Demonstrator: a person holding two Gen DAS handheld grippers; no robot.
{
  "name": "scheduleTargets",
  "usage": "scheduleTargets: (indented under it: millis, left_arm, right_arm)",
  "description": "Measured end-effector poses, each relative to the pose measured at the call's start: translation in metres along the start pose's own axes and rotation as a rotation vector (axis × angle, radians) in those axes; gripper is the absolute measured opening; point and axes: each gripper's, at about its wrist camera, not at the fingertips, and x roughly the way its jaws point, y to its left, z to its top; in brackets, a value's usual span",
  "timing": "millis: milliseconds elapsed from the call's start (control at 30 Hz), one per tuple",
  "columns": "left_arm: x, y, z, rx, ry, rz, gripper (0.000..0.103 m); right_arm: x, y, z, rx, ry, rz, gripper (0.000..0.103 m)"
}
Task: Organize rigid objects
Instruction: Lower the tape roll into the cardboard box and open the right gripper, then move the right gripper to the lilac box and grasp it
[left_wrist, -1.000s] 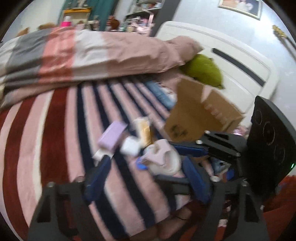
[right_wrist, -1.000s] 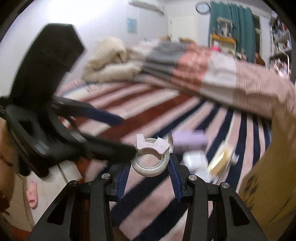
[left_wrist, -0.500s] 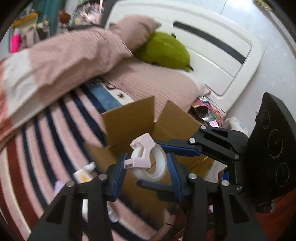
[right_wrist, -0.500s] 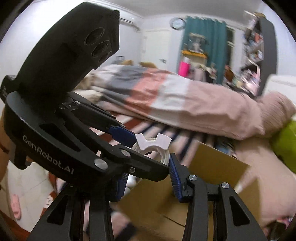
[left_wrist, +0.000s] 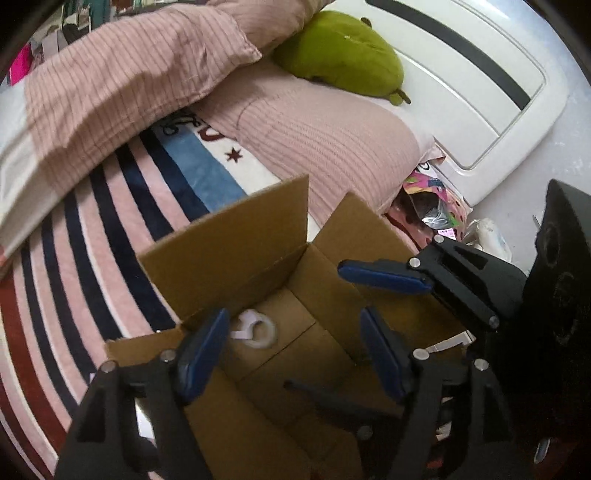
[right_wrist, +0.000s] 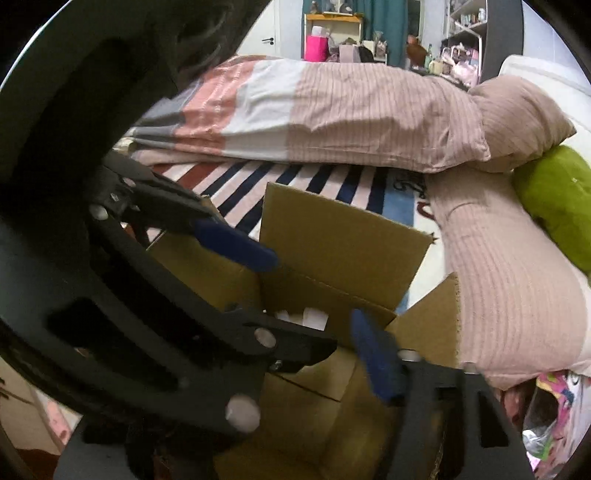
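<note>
Cardboard box (left_wrist: 258, 236), open, flaps raised, standing on a bed over a striped blanket (left_wrist: 110, 221) in pink, navy and dark red. Contents seen from the left wrist view: one white ring-shaped plastic piece (left_wrist: 255, 328), slightly blurred, lying on the box floor near the far wall, touched by neither gripper. Left gripper (left_wrist: 295, 350): poised over the box mouth, blue-padded fingers (left_wrist: 201, 354) spreading apart, nothing between them. Right gripper (left_wrist: 358, 295): beside the left one over the same box, its fingers likewise spreading apart and empty; in its own view (right_wrist: 321, 339) the left gripper's black body blocks much of the frame, and one blue finger (right_wrist: 373, 354) shows over the box interior. Surroundings: pink ribbed pillow (left_wrist: 332, 144) just beyond the box, green plush toy (left_wrist: 343, 55) against a white headboard (left_wrist: 480, 92), striped quilt (right_wrist: 332, 110) bunched across the bed.
</note>
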Motion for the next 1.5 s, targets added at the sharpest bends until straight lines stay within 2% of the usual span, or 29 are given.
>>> scheduleTargets:
  millis: [167, 200, 233, 300, 433, 633, 767, 867, 1000, 1100, 1233, 1333, 1400, 1500]
  left_arm:
    - [-0.039, 0.016, -0.019, -0.015, -0.093, 0.054, 0.075]
    - [-0.050, 0.021, -0.025, -0.025, -0.123, 0.072, 0.075]
    - [-0.063, 0.027, -0.034, -0.040, -0.158, 0.111, 0.075]
    - [-0.085, 0.040, -0.050, -0.064, -0.207, 0.182, 0.075]
    - [-0.124, 0.077, -0.095, -0.146, -0.303, 0.291, 0.080]
    - [-0.142, 0.147, -0.175, -0.267, -0.344, 0.404, 0.080]
    - [-0.131, 0.185, -0.223, -0.346, -0.353, 0.416, 0.080]
    - [-0.115, 0.205, -0.250, -0.374, -0.338, 0.414, 0.080]
    - [-0.092, 0.218, -0.277, -0.403, -0.317, 0.393, 0.080]
    - [-0.083, 0.226, -0.291, -0.431, -0.320, 0.360, 0.080]
    - [-0.075, 0.233, -0.300, -0.456, -0.320, 0.334, 0.080]
    - [-0.074, 0.237, -0.301, -0.458, -0.321, 0.325, 0.080]
    - [-0.074, 0.239, -0.301, -0.463, -0.324, 0.319, 0.080]
    - [-0.075, 0.239, -0.303, -0.467, -0.329, 0.314, 0.080]
  right_arm:
    - [-0.017, 0.017, 0.002, 0.004, -0.048, 0.037, 0.070]
    - [-0.022, 0.022, 0.004, 0.000, -0.067, 0.052, 0.076]
    - [-0.028, 0.031, 0.006, -0.015, -0.094, 0.063, 0.089]
    - [-0.035, 0.051, 0.014, -0.049, -0.137, 0.063, 0.103]
    - [-0.043, 0.110, 0.030, -0.153, -0.228, 0.124, 0.103]
    - [-0.016, 0.191, 0.040, -0.273, -0.227, 0.207, 0.103]
    - [0.020, 0.231, 0.036, -0.308, -0.166, 0.352, 0.103]
    - [0.058, 0.248, 0.025, -0.308, -0.093, 0.371, 0.103]
    - [0.120, 0.236, 0.007, -0.291, -0.007, 0.298, 0.103]
    - [0.163, 0.204, -0.002, -0.237, 0.040, 0.224, 0.103]
    - [0.191, 0.185, -0.005, -0.189, 0.091, 0.242, 0.103]
    - [0.188, 0.184, -0.003, -0.224, 0.057, 0.219, 0.103]
    - [0.188, 0.184, 0.000, -0.220, 0.063, 0.241, 0.103]
    - [0.195, 0.182, 0.009, -0.209, 0.068, 0.220, 0.103]
